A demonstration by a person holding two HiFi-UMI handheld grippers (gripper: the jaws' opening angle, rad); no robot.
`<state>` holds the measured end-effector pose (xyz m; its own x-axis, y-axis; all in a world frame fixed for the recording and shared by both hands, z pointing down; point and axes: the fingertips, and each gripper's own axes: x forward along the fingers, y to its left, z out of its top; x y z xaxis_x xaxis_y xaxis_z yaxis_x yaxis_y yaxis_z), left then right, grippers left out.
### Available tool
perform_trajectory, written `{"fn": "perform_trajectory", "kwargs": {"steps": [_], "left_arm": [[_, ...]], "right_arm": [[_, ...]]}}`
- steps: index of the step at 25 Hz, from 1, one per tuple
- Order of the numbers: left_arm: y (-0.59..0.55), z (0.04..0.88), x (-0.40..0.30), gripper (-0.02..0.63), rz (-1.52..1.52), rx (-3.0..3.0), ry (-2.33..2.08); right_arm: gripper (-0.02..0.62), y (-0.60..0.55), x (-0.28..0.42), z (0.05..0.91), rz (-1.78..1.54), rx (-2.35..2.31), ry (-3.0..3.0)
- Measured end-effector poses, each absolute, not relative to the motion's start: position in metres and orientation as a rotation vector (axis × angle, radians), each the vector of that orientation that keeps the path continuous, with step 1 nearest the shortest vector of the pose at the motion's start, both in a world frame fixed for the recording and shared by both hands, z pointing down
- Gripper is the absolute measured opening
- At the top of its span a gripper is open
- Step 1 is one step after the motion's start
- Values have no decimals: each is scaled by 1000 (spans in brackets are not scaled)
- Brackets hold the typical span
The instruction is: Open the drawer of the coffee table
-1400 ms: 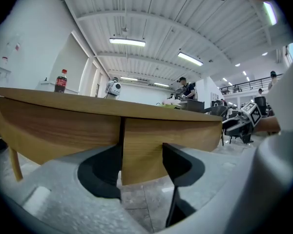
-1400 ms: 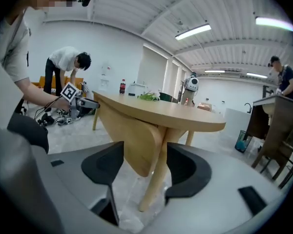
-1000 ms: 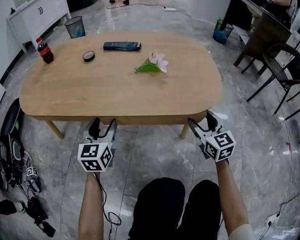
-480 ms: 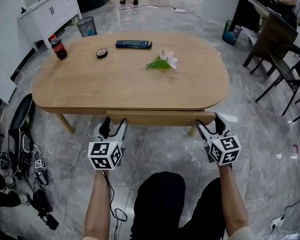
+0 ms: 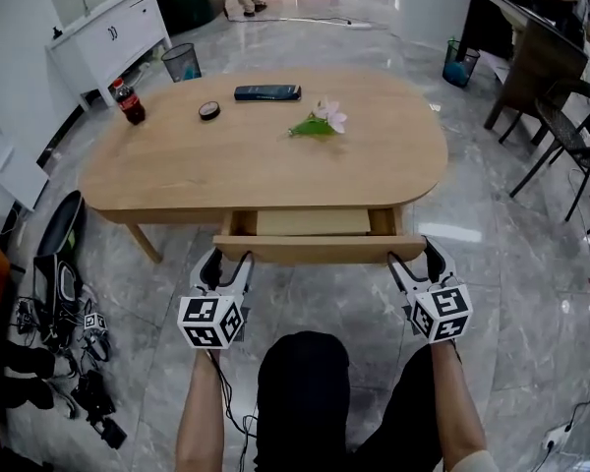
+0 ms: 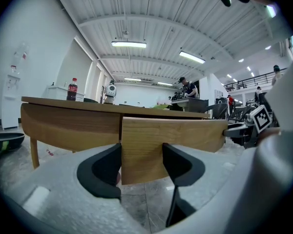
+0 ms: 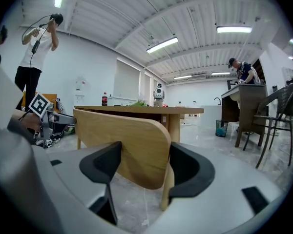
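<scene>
1. At the near edge of the coffee table [image 5: 177, 170]: drawer [image 5: 320, 250], drawn part-way out toward the person, its pale tray bottom showing. A second ago it sat flush, so the opening looks well advanced.
2. Left gripper [image 5: 226, 261]: jaws narrowly parted, clamped on the left end of the drawer front.
3. Right gripper [image 5: 413, 257]: jaws likewise clamped, on the rounded right end.
4. Far tabletop: flower [image 5: 320, 121], dark flat box [image 5: 267, 92], tape roll [image 5: 209, 110]; cola bottle [image 5: 130, 101] far left.
</scene>
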<state>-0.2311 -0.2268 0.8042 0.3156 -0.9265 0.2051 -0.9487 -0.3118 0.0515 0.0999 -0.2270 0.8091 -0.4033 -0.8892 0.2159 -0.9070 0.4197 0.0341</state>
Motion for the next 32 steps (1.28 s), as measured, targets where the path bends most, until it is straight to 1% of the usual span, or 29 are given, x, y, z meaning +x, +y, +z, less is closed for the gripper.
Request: {"fn": "perform_trajectory", "kwargs": {"steps": [32], "left_arm": [[-138,808,-222,250,260,2380,-1748]], "right_arm": [[310,-143,108,814,118,1572,-2513]]}}
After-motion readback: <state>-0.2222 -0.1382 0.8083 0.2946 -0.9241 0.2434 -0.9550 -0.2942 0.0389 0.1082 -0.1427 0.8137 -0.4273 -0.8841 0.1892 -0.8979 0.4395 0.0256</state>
